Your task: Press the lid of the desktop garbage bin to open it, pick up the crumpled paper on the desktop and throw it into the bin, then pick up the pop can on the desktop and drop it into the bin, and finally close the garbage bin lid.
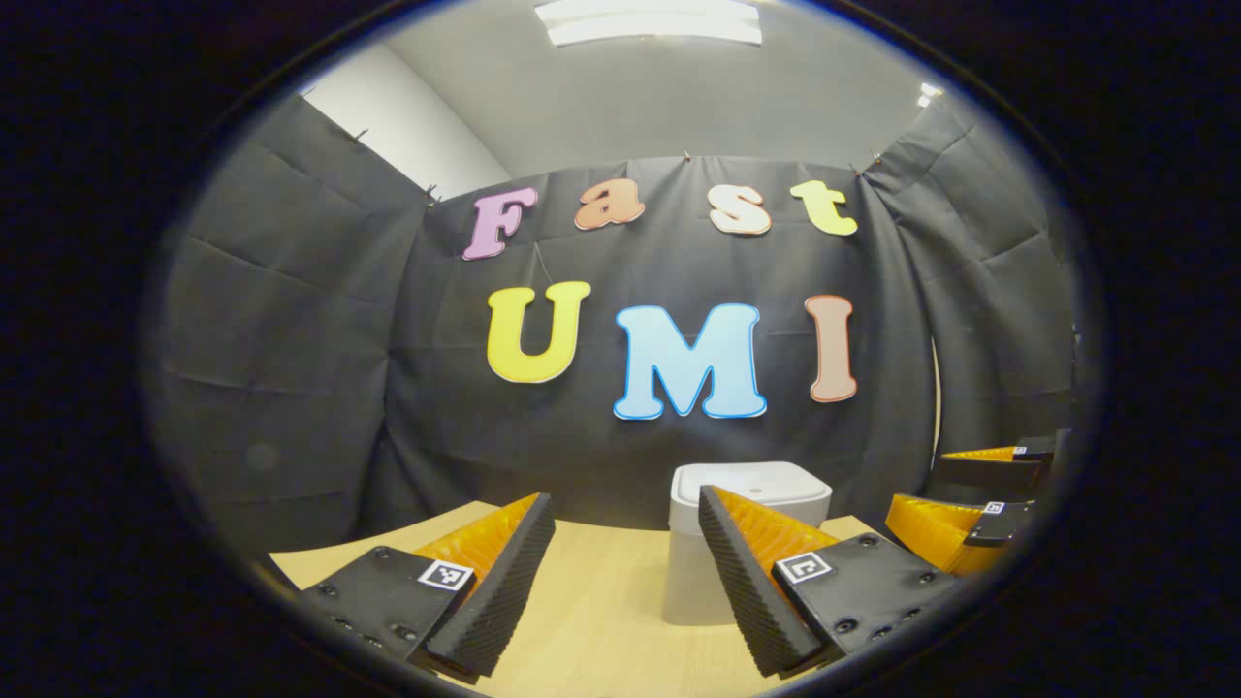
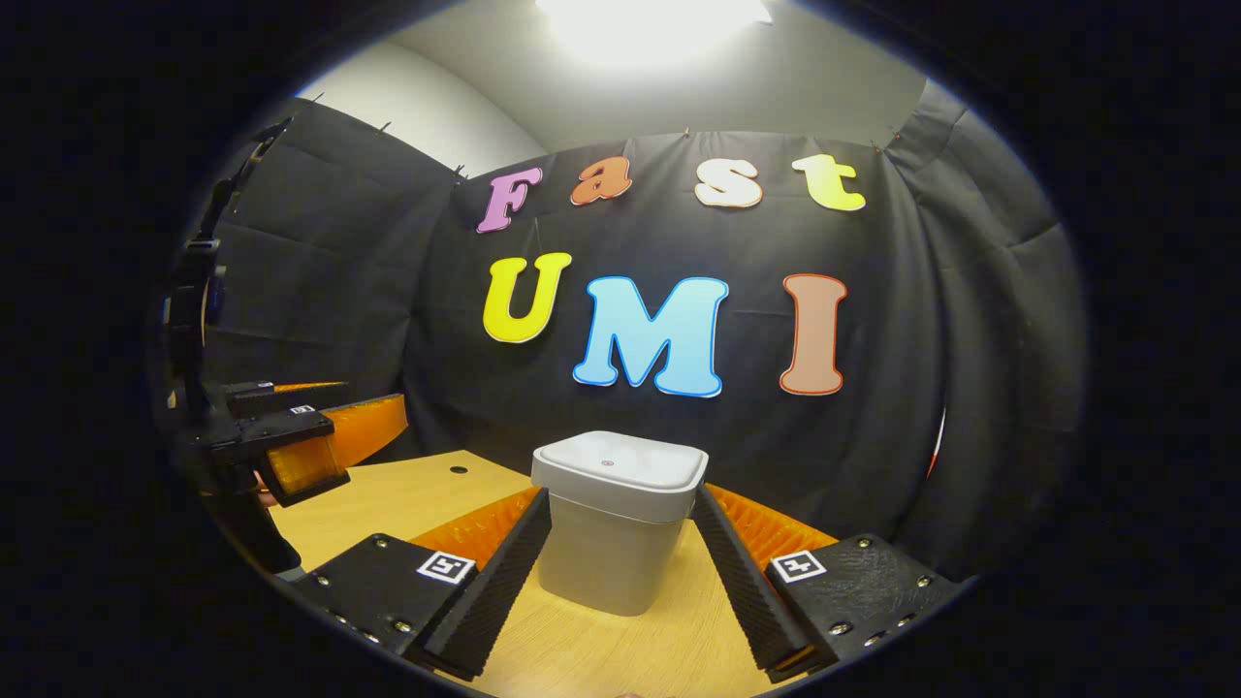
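Observation:
A white desktop bin (image 2: 617, 553) stands on the wooden table (image 2: 407, 499) with its lid (image 2: 620, 463) down and flat. In the right gripper view my right gripper (image 2: 620, 496) is open, low over the table, and the bin sits in line between its two fingertips; I cannot tell if they touch it. In the left gripper view my left gripper (image 1: 624, 496) is open with nothing between its fingers, and the bin (image 1: 766, 490) stands ahead, partly behind one finger. The right gripper (image 1: 974, 504) shows at the far right there. The left gripper (image 2: 301, 436) hangs above the table's left side.
The black cloth wall (image 2: 873, 436) hangs close behind the bin. A small dark hole (image 2: 458, 470) marks the tabletop left of the bin. The table's left edge (image 1: 291, 562) lies near my left gripper.

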A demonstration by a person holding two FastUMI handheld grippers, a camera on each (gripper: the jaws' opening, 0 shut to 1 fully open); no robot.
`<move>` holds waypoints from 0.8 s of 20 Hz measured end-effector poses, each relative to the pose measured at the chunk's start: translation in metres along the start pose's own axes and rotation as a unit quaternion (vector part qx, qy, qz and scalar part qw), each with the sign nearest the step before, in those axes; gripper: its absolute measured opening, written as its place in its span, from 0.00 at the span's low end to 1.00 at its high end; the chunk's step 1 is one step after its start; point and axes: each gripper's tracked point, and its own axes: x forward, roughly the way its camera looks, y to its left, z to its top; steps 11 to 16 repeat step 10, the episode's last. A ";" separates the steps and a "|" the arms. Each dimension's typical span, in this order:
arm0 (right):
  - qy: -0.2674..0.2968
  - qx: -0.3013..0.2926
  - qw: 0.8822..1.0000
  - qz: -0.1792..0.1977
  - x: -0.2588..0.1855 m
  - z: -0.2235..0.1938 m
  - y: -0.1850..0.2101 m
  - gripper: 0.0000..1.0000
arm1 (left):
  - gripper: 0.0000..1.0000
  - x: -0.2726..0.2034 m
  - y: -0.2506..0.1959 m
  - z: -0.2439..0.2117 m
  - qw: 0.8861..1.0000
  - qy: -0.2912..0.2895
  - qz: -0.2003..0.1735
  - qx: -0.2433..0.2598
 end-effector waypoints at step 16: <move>-0.016 -0.003 1.000 -0.023 -0.002 0.008 -0.015 0.95 | 1.00 0.000 -0.008 0.010 1.000 -0.011 -0.009 0.006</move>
